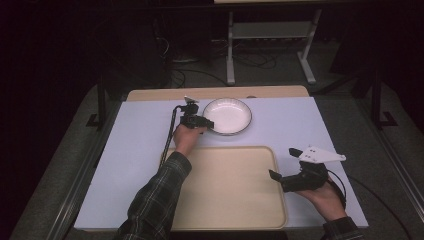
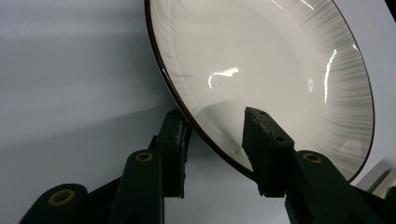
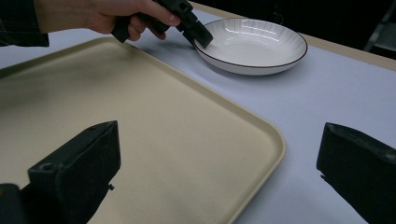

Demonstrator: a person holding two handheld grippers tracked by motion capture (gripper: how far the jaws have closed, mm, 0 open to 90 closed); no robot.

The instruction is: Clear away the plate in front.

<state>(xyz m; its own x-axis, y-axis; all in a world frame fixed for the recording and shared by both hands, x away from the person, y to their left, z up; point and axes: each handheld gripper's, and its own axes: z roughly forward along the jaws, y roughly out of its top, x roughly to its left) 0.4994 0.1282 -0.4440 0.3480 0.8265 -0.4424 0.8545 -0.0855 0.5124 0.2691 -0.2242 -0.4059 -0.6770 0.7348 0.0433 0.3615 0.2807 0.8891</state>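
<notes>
A white ribbed plate with a dark rim lies flat on the pale sheet beyond the tray. My left gripper straddles the plate's near-left rim, one jaw outside and one inside the bowl. A gap still shows between the pads and the rim, so it is open. My right gripper hovers wide open at the right edge of the beige tray, with nothing between its fingers.
The tray is bare and sits at the table's front centre. A pale sheet covers the tabletop, with a wooden strip at its far edge. Beyond the table stand a white frame and floor cables.
</notes>
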